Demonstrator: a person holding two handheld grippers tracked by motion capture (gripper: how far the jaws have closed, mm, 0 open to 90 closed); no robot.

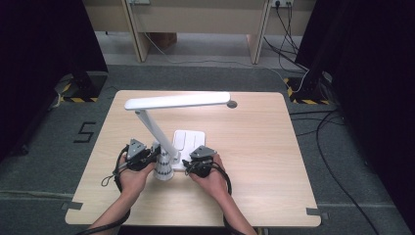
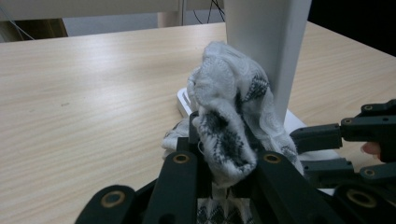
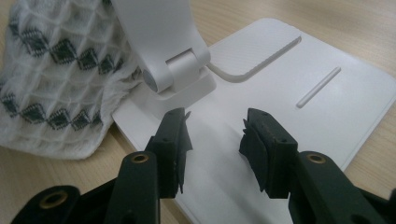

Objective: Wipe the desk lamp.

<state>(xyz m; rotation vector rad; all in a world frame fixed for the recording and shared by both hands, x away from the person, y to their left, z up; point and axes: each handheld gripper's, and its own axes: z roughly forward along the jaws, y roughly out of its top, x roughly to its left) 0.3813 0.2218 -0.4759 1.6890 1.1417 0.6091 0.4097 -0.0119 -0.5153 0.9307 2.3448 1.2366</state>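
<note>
A white desk lamp (image 1: pixel 161 134) stands mid-table on a flat white base (image 1: pixel 191 139), its arm leaning up to the left. A white cloth with dark diamonds (image 1: pixel 164 170) is bunched against the foot of the lamp arm. My left gripper (image 1: pixel 154 156) is shut on this cloth (image 2: pixel 229 112), which bulges up between its jaws (image 2: pixel 224 156) beside the lamp arm (image 2: pixel 268 51). My right gripper (image 1: pixel 189 164) is on the other side of the arm. It stands open (image 3: pixel 215 135) just over the lamp base (image 3: pixel 299 107), near the hinge (image 3: pixel 175 70), with nothing between its fingers. The cloth (image 3: pixel 51 79) lies to its left.
The lamp head (image 1: pixel 178 101) stretches level over the far half of the wooden table (image 1: pixel 254 147). A small round hole (image 1: pixel 232 104) sits near the table's far edge. Cables trail on the floor to the right (image 1: pixel 333 132). Desk legs stand behind (image 1: pixel 139 34).
</note>
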